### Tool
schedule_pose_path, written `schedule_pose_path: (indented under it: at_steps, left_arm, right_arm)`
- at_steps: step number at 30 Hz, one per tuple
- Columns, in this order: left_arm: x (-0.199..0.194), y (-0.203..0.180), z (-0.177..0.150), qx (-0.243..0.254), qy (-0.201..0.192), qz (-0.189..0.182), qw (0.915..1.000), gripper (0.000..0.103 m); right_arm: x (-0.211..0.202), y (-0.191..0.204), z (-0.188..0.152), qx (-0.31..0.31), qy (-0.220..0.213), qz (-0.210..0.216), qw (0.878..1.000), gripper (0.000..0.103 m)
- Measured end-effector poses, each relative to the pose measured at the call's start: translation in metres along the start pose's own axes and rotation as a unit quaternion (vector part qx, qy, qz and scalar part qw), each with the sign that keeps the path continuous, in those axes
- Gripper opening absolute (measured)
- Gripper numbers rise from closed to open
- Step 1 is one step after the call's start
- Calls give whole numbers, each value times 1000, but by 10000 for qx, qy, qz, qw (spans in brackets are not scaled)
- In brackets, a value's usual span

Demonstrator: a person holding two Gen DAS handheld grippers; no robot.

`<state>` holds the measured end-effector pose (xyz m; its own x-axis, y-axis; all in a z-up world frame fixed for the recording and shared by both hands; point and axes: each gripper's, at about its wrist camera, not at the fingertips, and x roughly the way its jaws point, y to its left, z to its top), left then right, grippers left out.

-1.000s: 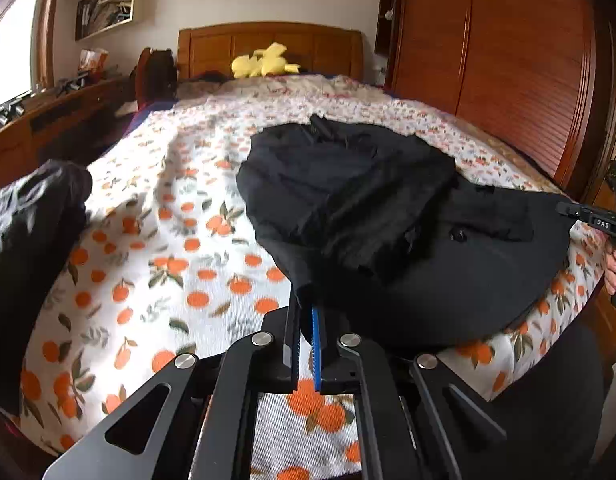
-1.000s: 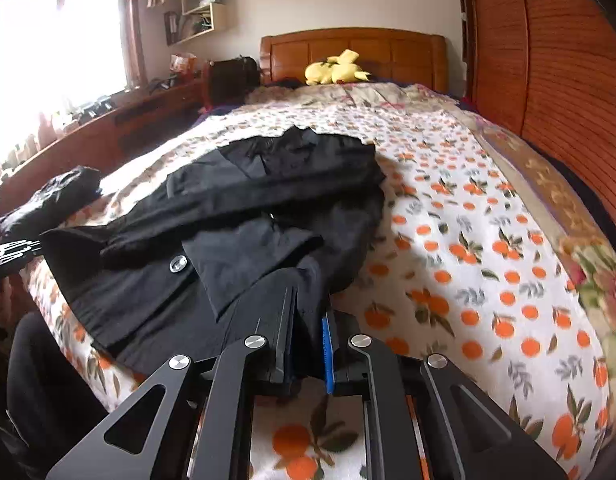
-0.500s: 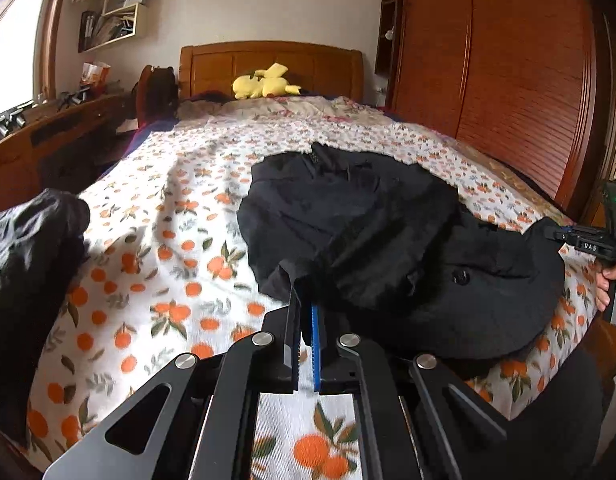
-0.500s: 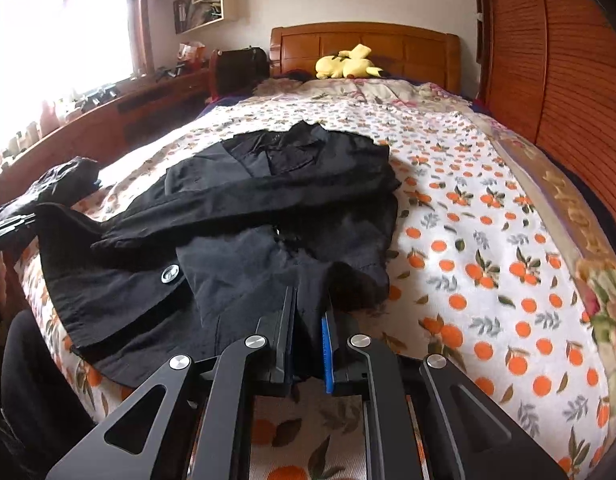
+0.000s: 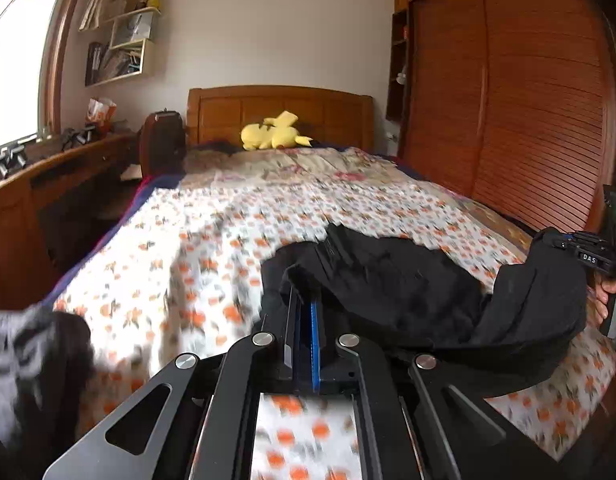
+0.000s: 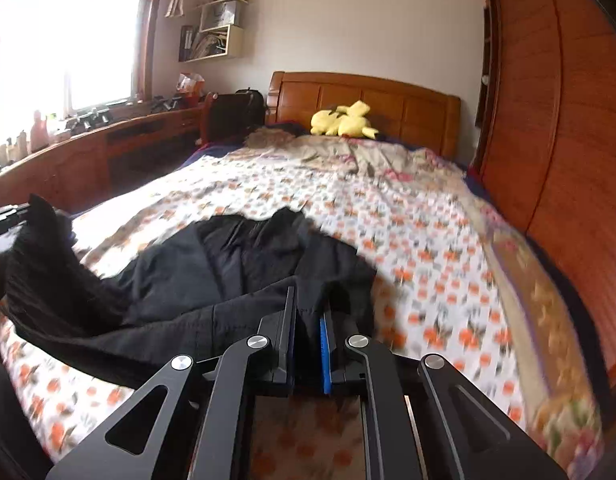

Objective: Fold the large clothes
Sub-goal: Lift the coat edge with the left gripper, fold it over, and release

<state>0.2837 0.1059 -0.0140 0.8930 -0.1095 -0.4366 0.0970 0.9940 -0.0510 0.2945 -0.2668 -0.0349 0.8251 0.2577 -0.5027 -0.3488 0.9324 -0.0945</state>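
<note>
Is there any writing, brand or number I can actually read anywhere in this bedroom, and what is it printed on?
"DAS": white letters on a small black label on the right tool, seen at the right edge of the left wrist view.
Books and papers on the wall shelf: too small and blurred to read.
Orange paper bag on the desk: no legible print.
Nothing else readable; the black garment shows no label.

Bright window (image 6: 88,40), wooden headboard (image 5: 280,114), louvred wardrobe (image 5: 539,120), wall shelves (image 5: 120,44)
</note>
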Motion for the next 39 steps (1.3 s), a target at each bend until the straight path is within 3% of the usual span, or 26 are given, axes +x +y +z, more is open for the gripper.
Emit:
schedule_pose_path:
  at_steps: [10, 20, 25, 30, 33, 39]
  left_arm:
    - [123, 24, 75, 270, 192, 500, 9982, 4]
    - [268, 55, 102, 331, 385, 902, 9946, 4]
    - [311, 61, 121, 307, 171, 1008, 9943, 4]
    - [352, 64, 143, 176, 231, 1120, 9933, 4]
    - [364, 62, 144, 124, 273, 1138, 9930, 4]
    - [379, 57, 137, 282, 306, 1236, 9915, 4]
  right_arm:
    - [133, -37, 60, -135, 248, -176, 9994, 8]
    - [269, -78, 72, 37, 423, -595, 9973, 8]
    - [305, -93, 91, 114, 240, -1005, 9946, 8]
    - [339, -102, 106, 203, 302, -1513, 9878, 8]
    - [352, -109, 103, 620, 361, -1588, 9847, 8]
    - [378, -101, 96, 540, 560, -1846, 9797, 8]
